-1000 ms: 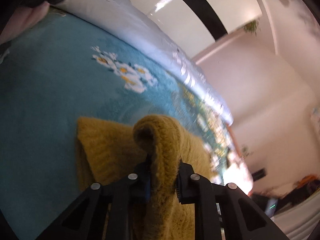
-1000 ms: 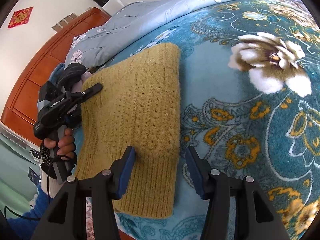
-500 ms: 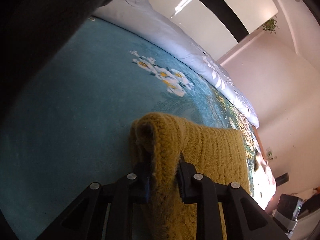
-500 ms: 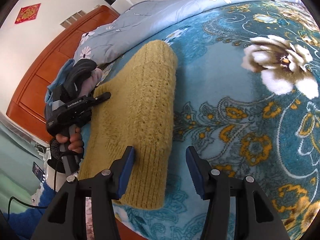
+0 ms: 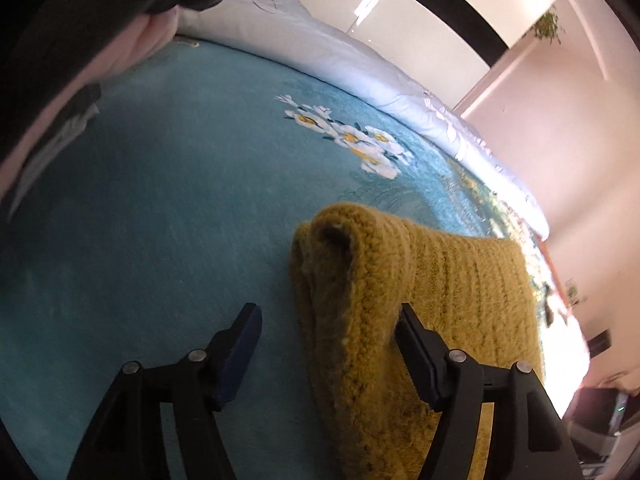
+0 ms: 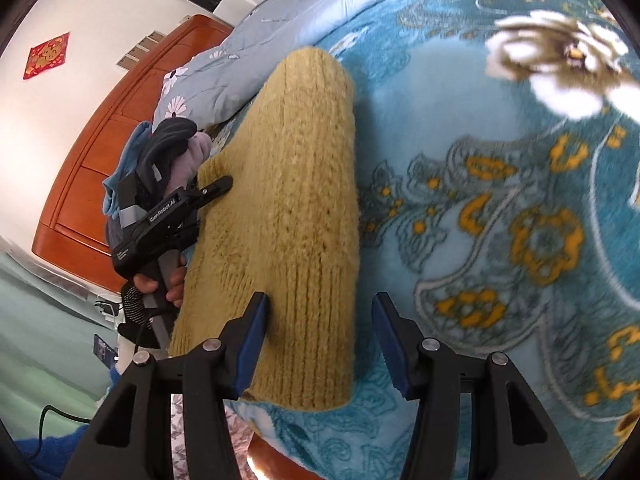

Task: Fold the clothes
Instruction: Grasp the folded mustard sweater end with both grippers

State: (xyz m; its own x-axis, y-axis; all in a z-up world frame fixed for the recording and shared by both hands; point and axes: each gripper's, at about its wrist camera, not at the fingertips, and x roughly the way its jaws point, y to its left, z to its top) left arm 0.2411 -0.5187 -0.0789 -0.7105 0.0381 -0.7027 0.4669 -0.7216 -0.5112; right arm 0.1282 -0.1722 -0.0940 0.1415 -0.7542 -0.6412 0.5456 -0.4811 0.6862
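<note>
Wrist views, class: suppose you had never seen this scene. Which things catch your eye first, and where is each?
The mustard-yellow knitted sweater stands out first, folded into a long thick bundle on the teal flowered blanket. The right gripper hovers with open jaws over its near end. The left gripper also has open jaws, at the sweater's rolled edge, with a pile of dark and pink clothes close by at upper left.

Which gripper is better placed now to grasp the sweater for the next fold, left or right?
Probably the left. The left gripper has open jaws around the rolled edge of the yellow sweater. The right gripper is open too, but only over flat knit.
</note>
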